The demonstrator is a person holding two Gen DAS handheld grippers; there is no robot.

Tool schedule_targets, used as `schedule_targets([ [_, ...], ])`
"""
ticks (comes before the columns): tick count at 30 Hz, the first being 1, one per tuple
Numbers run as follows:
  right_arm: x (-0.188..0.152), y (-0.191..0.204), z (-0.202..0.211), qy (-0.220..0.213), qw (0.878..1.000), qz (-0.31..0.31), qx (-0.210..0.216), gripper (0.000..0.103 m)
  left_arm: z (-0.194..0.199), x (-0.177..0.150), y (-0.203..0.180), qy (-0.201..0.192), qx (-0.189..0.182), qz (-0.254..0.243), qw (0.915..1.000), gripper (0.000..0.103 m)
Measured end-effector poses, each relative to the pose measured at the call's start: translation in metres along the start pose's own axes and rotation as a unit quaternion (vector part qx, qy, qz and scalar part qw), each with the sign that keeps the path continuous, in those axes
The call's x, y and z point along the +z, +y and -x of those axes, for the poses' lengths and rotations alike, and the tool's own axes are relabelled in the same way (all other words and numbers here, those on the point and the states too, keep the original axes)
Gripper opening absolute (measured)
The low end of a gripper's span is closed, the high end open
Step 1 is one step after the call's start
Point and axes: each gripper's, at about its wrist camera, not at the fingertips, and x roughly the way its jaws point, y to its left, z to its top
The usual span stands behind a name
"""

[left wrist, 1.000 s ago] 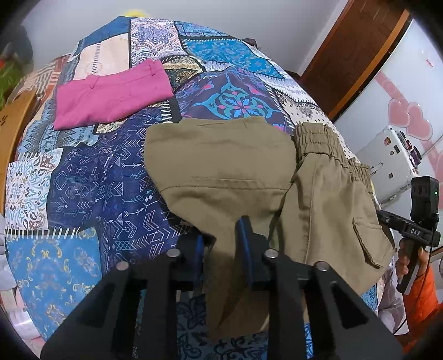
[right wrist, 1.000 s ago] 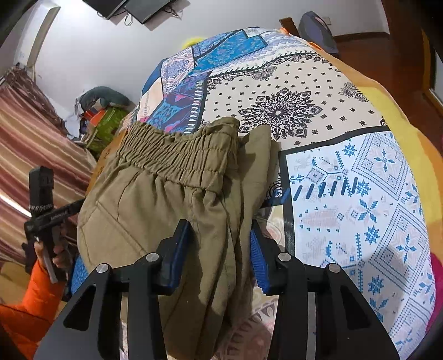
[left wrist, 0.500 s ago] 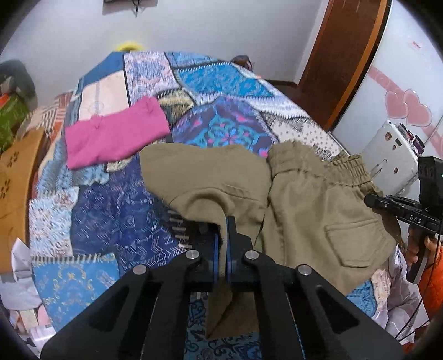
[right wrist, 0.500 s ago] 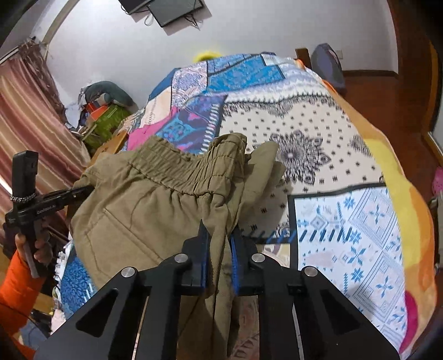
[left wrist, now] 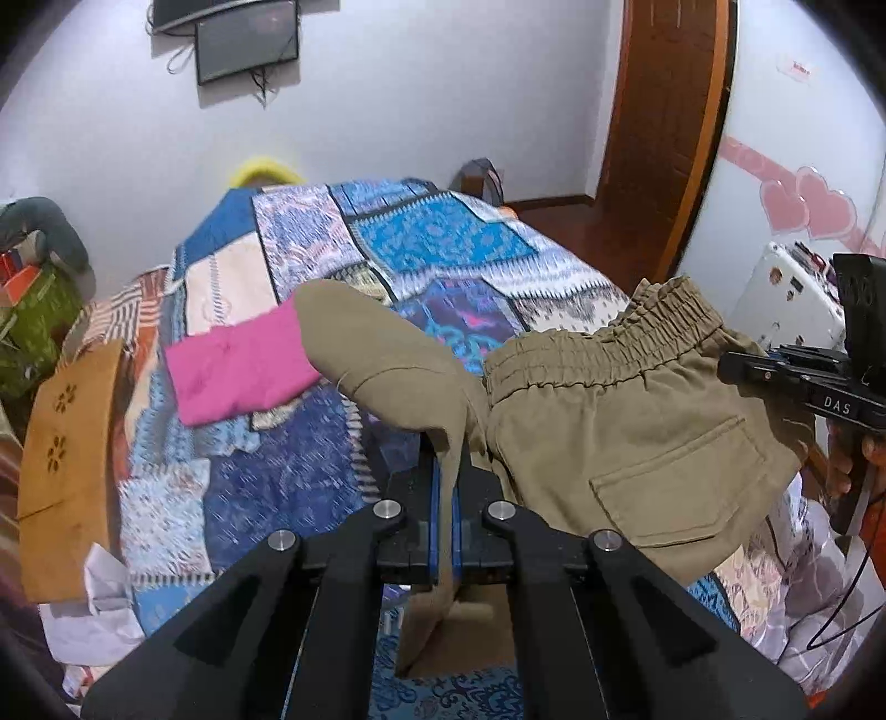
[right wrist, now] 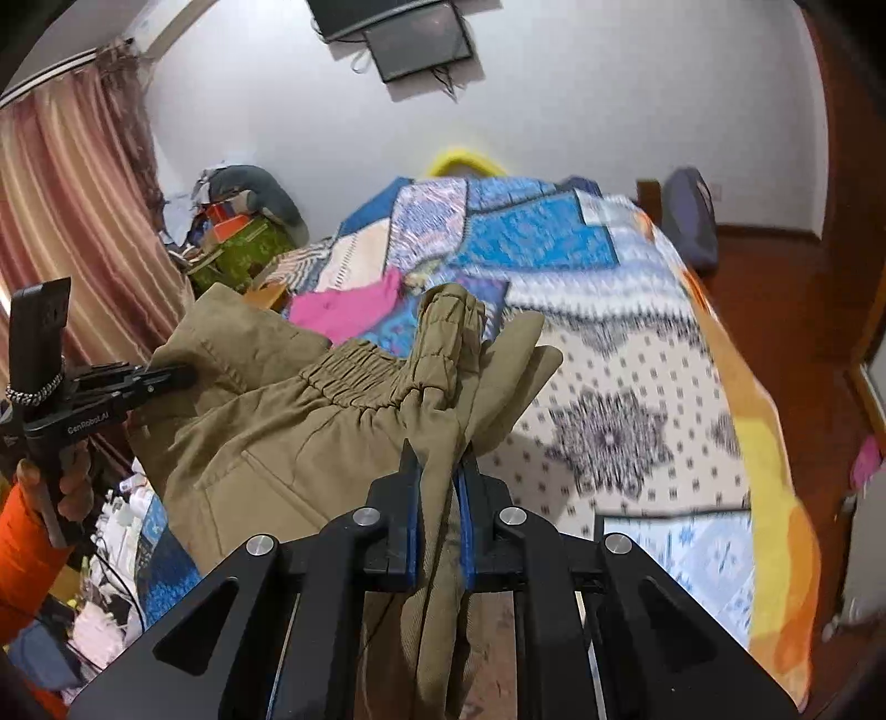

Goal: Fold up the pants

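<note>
Both grippers are clamped on the khaki pants (left wrist: 620, 443): left gripper (left wrist: 446, 493) pinching the leg end, right gripper (right wrist: 437, 487) the waistband side, holding them above the bed (left wrist: 266, 471), probably to fold them over.

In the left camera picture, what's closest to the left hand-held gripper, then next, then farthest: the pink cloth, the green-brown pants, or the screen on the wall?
1. Green-brown pants: clamped in the left hand-held gripper.
2. Pink cloth: folded on the bed, farther back on the left.
3. Screen: on the far wall, upper left.
</note>
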Motion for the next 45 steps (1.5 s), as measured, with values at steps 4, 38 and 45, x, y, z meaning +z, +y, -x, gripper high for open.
schedule_targets([
  [4,0.022,0.008,-0.006,-0.013,1.0,0.017,0.005,0.01,0.007,0.015,0.013,-0.015,0.015,0.005,0.9998,0.002],
  [38,0.17,0.098,-0.226,-0.039,0.99,0.134,0.026,0.009,-0.116,0.096,0.235,-0.031,0.147,0.09,0.9845,0.002],
  [45,0.177,0.106,-0.267,-0.035,0.989,0.142,0.015,0.009,-0.144,0.099,0.271,-0.032,0.175,0.104,0.9785,0.002],
])
